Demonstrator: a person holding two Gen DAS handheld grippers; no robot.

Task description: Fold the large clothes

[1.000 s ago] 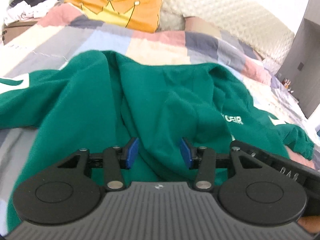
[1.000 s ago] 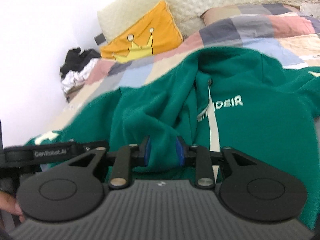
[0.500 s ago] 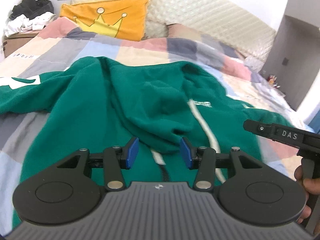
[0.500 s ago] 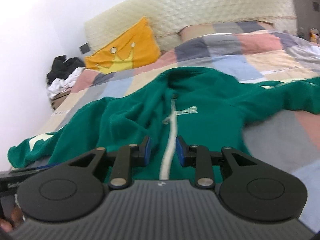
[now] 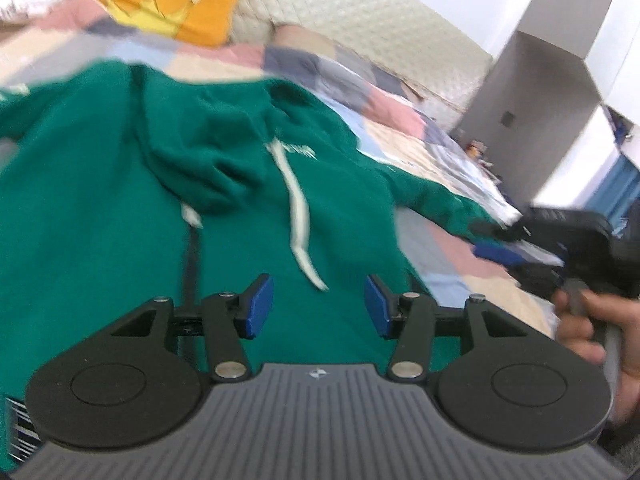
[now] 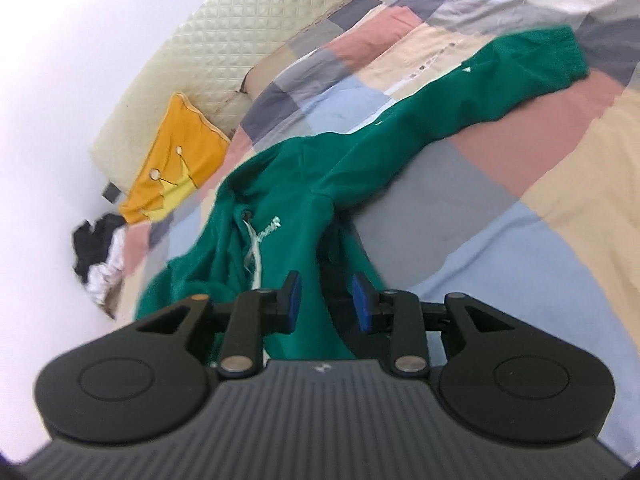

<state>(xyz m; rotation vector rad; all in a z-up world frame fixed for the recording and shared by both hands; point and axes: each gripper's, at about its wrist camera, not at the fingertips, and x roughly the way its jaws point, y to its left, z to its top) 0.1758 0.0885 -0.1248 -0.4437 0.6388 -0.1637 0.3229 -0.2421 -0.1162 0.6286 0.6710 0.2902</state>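
Bed (image 6: 540,184) w/ a patchwork checked cover (pink, grey, pale blue, cream squares) is filling most of both views. A cream quilted headboard (image 6: 224,40) is running along the far end, w/ an orange crown cushion (image 6: 180,152) leaning against it. White wall to my left, and a heap of black & white clothes (image 6: 100,256) is sitting by the bed's far left corner. A grey cabinet or wall section (image 5: 532,88) is standing off to the right in the left wrist view, blurred.

The green hoodie (image 5: 120,220) is lying spread on the cover, front up, white drawstring (image 5: 298,216) trailing down the chest, white lettering beside it too blurred to read. One sleeve (image 6: 480,88) is stretching away across the bed toward the right side, cuff resting on a pink patch.

My left claw (image 5: 319,306) is hovering over the hoodie's lower front, blue pads (image 5: 260,304) wide apart, nothing between them. My right claw (image 6: 326,300) is also standing apart, w/ green fabric showing in the gap; can't tell if the pads are touching it. In the left wrist view my right hand (image 5: 592,340) is gripping its handle, near the bed's right edge.
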